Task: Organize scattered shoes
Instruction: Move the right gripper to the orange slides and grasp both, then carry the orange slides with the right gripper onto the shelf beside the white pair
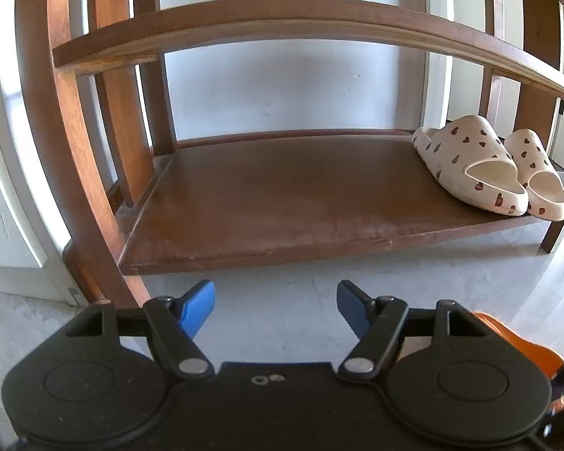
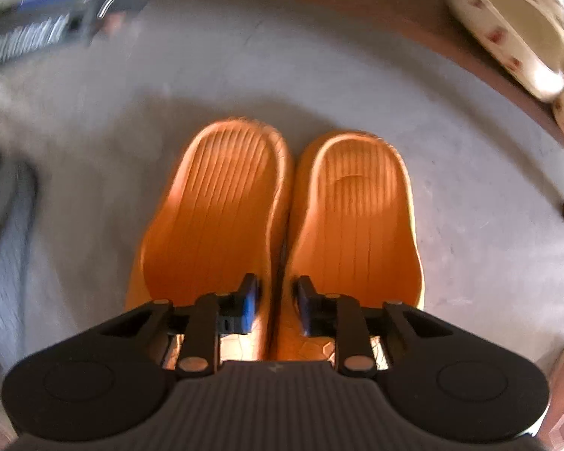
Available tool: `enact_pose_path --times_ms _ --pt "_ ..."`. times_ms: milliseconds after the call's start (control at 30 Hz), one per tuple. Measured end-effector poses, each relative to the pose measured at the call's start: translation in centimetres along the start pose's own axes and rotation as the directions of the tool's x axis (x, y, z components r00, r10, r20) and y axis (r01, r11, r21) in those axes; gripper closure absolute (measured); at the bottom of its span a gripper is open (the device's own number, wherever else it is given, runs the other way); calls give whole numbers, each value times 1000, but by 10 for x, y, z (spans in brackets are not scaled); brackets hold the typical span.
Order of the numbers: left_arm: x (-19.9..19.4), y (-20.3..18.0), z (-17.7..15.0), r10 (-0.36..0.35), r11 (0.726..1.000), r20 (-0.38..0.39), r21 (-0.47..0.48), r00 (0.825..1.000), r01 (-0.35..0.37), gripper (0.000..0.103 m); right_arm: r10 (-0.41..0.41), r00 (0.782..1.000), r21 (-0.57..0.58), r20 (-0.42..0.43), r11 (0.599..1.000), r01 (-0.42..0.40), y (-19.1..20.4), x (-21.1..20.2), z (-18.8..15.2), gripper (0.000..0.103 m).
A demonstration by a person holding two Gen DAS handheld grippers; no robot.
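Note:
My right gripper (image 2: 278,300) points down over two orange slippers (image 2: 214,206) lying side by side, toes toward the rack. One finger sits inside each slipper, and the jaws pinch their touching inner walls together. The slippers look sharp while the floor around them is blurred. A corner of an orange slipper (image 1: 507,334) shows at the lower right of the left wrist view. My left gripper (image 1: 276,308) hangs open and empty over the floor in front of the wooden shoe rack's bottom shelf (image 1: 282,206). A cream pair of slippers with heart prints (image 1: 470,165) stands at that shelf's right end.
The rack has an upper shelf (image 1: 282,18) and thick wooden legs (image 1: 75,150) on the left. The floor (image 1: 282,323) is grey concrete. The cream slippers (image 2: 507,26) show at the upper right of the right wrist view. Grey-blue cloth (image 2: 7,263) lies at its left edge.

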State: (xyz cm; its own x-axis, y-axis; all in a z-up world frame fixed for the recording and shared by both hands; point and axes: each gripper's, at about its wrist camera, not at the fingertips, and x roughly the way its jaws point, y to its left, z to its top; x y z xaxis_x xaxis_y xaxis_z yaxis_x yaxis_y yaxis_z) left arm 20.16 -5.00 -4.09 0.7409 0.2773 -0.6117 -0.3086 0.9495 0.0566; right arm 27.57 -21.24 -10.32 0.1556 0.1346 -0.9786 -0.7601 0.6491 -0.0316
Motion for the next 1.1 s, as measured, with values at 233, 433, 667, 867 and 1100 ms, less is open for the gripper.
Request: enact_pose_path --times_ms 233,433,667,867,1100 --pt "-6 5 -2 11 1000 -1 -9 1000 -11 31 32 999 -18 17 999 -31 -5 1 -5 82" --pt "-13 8 3 12 999 19 -30 1000 -11 31 51 993 1 109 999 -51 -2 -6 -17 82" --pt "-32 15 13 32 996 102 -89 994 -22 31 40 965 40 260 998 -52 -3 -46 0 83" --pt "-54 29 27 76 989 188 -138 979 -50 31 -25 910 78 415 997 -8 -15 -77 52 82" --pt "-57 36 27 90 987 182 -150 979 -62 31 -80 873 179 481 984 -9 -28 -65 142 82"
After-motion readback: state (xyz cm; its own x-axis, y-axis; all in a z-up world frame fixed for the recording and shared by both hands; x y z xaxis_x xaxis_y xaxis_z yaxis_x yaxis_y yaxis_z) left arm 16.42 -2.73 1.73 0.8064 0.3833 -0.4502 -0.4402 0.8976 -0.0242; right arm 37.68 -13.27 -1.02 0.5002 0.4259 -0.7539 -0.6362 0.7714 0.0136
